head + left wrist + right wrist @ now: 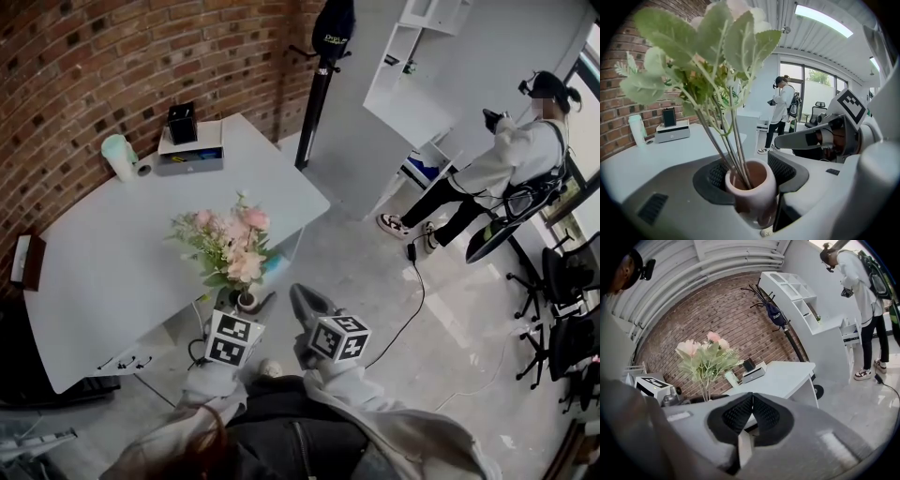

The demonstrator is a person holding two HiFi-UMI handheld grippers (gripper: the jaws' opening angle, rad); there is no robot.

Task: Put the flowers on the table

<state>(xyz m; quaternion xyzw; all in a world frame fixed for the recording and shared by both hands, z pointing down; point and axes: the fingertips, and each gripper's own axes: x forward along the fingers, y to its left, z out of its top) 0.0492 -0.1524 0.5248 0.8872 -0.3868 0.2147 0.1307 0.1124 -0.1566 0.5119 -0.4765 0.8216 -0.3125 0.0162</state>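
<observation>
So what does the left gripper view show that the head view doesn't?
Only the left gripper view: the left gripper's jaws pressed against the pink pot, the stems running into it, the ceiling light strip. Only the head view: the coat stand, the floor cable. Both: the flowers, the white table, the standing person.

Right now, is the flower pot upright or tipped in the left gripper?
Upright: the pot, clamped in the left gripper, has its open rim facing up, and the stems rise from it.
</observation>
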